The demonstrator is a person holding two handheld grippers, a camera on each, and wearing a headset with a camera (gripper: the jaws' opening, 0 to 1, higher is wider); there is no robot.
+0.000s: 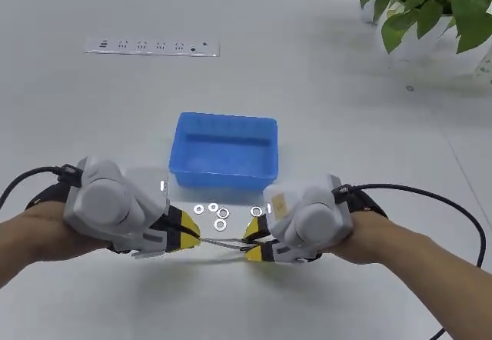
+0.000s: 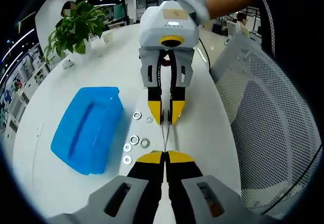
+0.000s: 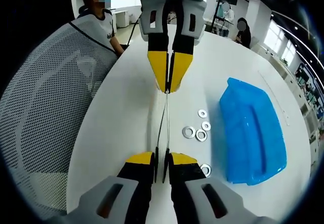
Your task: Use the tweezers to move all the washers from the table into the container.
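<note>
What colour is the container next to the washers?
Blue. The container shows best in the head view.

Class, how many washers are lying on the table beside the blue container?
5. Four washers cluster in front of the blue container; one lies by the right gripper. Others may be hidden beneath the grippers.

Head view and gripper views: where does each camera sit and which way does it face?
Head view: on the headset, looking down at the blue container, washers and both forearms holding the left gripper and right gripper.
Left gripper view: on the left gripper, facing the right gripper across the tweezers; own jaws rise below.
Right gripper view: on the right gripper, facing the left one; own jaws rise below.
Shared: both gripper views show tweezers, washers, container, from opposite ends.
</note>
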